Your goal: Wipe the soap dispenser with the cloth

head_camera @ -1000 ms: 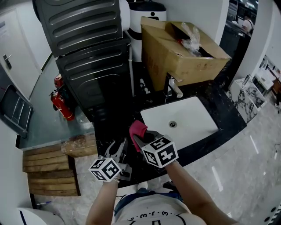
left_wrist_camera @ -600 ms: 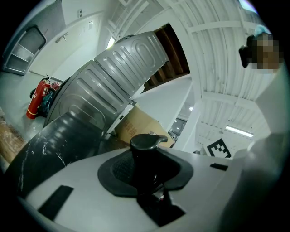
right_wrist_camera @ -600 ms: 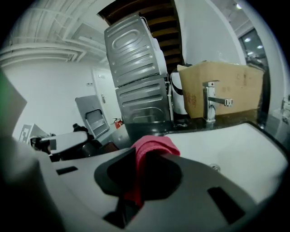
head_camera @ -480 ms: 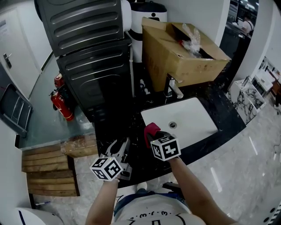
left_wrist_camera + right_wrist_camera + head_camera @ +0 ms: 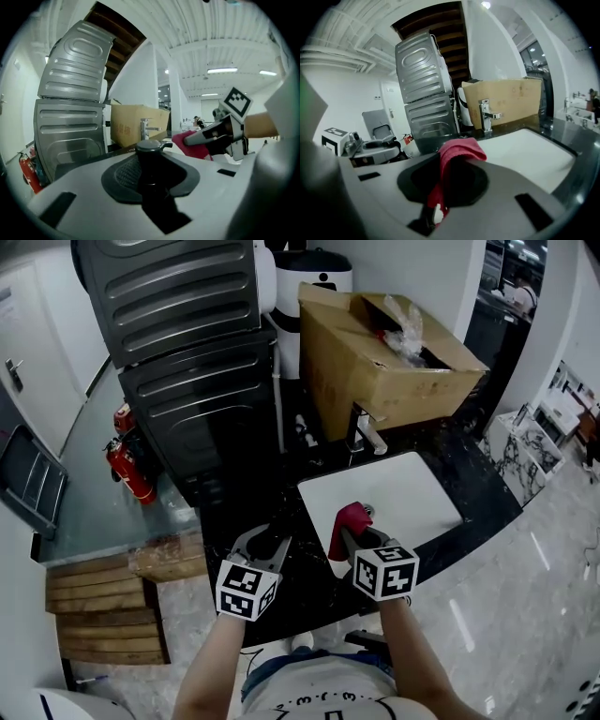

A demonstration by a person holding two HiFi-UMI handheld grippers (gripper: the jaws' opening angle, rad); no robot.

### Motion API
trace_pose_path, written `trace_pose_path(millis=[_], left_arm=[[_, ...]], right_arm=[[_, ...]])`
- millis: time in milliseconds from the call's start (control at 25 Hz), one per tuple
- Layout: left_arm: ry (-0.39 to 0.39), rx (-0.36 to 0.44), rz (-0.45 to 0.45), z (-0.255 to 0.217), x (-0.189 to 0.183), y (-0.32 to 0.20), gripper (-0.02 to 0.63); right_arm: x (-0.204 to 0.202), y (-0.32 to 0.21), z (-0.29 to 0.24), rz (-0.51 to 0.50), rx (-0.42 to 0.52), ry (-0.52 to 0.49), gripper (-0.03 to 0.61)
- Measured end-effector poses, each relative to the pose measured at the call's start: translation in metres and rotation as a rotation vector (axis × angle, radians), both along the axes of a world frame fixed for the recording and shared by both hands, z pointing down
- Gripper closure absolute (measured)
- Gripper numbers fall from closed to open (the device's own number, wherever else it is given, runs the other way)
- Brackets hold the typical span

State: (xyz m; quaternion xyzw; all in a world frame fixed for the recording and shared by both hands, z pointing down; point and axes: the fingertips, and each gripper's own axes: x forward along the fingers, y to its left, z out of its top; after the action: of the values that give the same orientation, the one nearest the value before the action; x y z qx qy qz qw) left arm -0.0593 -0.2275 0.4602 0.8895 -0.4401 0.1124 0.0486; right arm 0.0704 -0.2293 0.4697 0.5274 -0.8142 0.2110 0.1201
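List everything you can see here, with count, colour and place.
dispenser: 1, black, between the left gripper's jaws
cloth: 1, pink-red, between the right gripper's jaws
sink: 1, white, set in the counter
counter: 1, black, around the sink
faucet: 1, silver, behind the sink
box: 1, brown cardboard, open, behind the faucet
metal units: 2, grey, stacked, left of the box
extinguishers: 2, red, on the floor at left
pallet: 1, wooden, on the floor at lower left
left gripper: 1, grey with marker cube, shut on the dispenser
right gripper: 1, grey with marker cube, shut on the cloth
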Motion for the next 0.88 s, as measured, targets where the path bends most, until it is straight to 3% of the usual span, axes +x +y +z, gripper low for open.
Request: trace_pose_path(millis=[120, 320, 520, 880], left_arm=[[-0.014, 0.012, 0.015, -0.001, 0.001, 0.001, 0.506], [-0.15, 0.095, 0.035, -0.002, -0.006, 0.007, 0.469], [-0.11, 0.075, 0.019, -0.004, -0.035, 0.016, 0.397], [-0.075, 0.055, -0.1, -0.001, -0.077, 0.017, 0.407]], right_arm=[[0.004, 0.002, -0.003, 0.008, 0.007, 0.006, 0.529], [-0.001, 0.004, -0.002, 0.002, 0.009, 0.0, 0.529], [-0.008, 0.005, 0.001, -0.019, 0.001, 0.0, 0.529], [-0.018, 0.007, 0.006, -0.053, -0.008, 0.0, 0.529]])
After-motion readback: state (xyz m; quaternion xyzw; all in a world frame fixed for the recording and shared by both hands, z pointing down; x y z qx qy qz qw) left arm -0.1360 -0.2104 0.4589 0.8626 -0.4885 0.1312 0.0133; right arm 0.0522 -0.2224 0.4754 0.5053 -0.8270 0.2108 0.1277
